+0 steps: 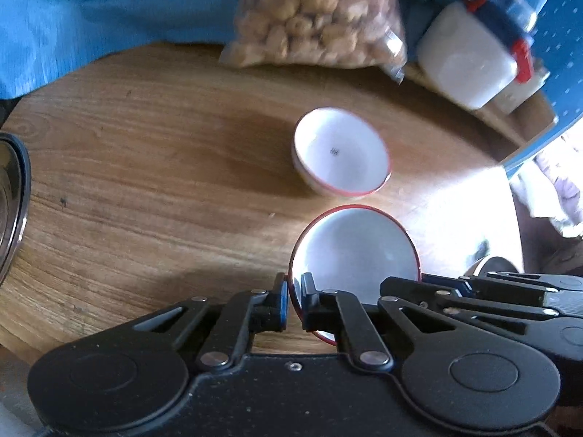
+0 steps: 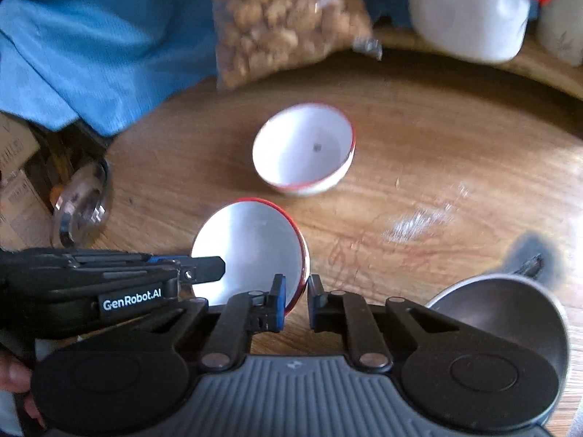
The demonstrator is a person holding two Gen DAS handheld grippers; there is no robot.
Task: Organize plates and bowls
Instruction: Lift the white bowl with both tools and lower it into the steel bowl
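Both your grippers tilt steeply down at the wooden table [image 1: 145, 145]. Your left gripper [image 1: 295, 300] pinches the near bowl [image 1: 357, 255] by its left rim, your right gripper [image 2: 295, 300] clamps its right rim, one finger inside, one outside. The second bowl [image 1: 340, 151] sits just beyond, apart from both.

1. Near bowl [image 1: 359, 251] on table [image 1: 145, 182], tilted, nearest the cameras.
2. Far bowl [image 1: 340, 151] just behind it, apart.
3. Snack bag [image 1: 317, 14] behind both, at table's back edge.
4. Jug [image 1: 470, 54] right of bag.
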